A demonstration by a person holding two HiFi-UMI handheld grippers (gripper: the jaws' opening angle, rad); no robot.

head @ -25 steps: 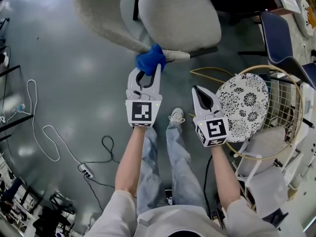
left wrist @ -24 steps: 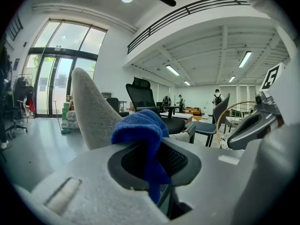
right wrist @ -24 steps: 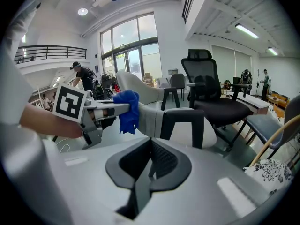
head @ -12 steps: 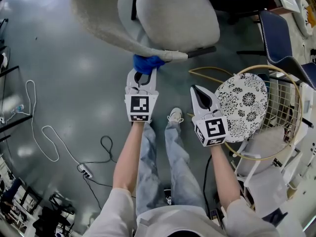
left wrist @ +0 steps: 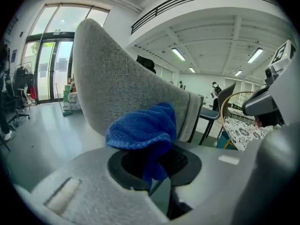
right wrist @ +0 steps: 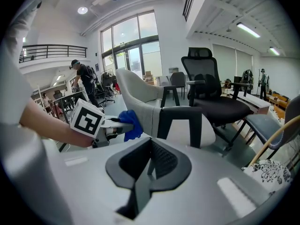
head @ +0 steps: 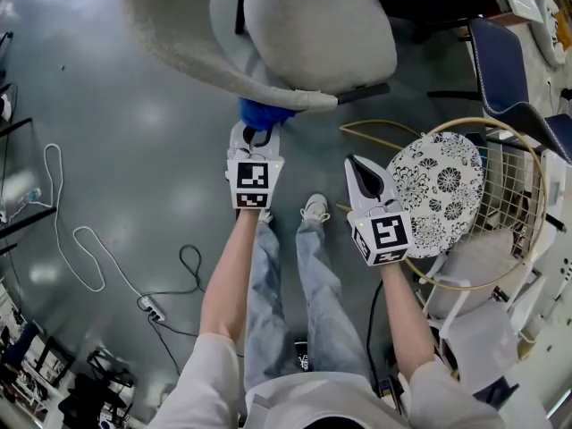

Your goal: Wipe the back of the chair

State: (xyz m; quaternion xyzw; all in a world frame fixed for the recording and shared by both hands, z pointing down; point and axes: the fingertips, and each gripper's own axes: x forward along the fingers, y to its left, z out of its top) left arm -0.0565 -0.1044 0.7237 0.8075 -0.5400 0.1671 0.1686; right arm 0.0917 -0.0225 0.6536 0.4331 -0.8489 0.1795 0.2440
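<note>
The grey upholstered chair (head: 304, 34) stands ahead of me; its curved back (left wrist: 122, 88) fills the left gripper view, and the chair (right wrist: 140, 97) shows in the right gripper view too. My left gripper (head: 256, 135) is shut on a blue cloth (head: 262, 113), and the blue cloth (left wrist: 145, 130) bunches over its jaws against the lower back of the chair. The blue cloth (right wrist: 130, 124) and left gripper (right wrist: 108, 125) show at the chair's edge. My right gripper (head: 362, 170) hangs shut and holds nothing, to the right of the chair back.
A round wire basket chair with a floral cushion (head: 440, 190) stands at the right. A dark blue chair (head: 505, 79) is behind it. Cables and a power strip (head: 152, 308) lie on the grey floor at the left. A black office chair (right wrist: 211, 88) stands beyond.
My left gripper has pushed the blue cloth forward and slightly left, partly under the rim of the chair back. The right gripper has stayed where it was.
</note>
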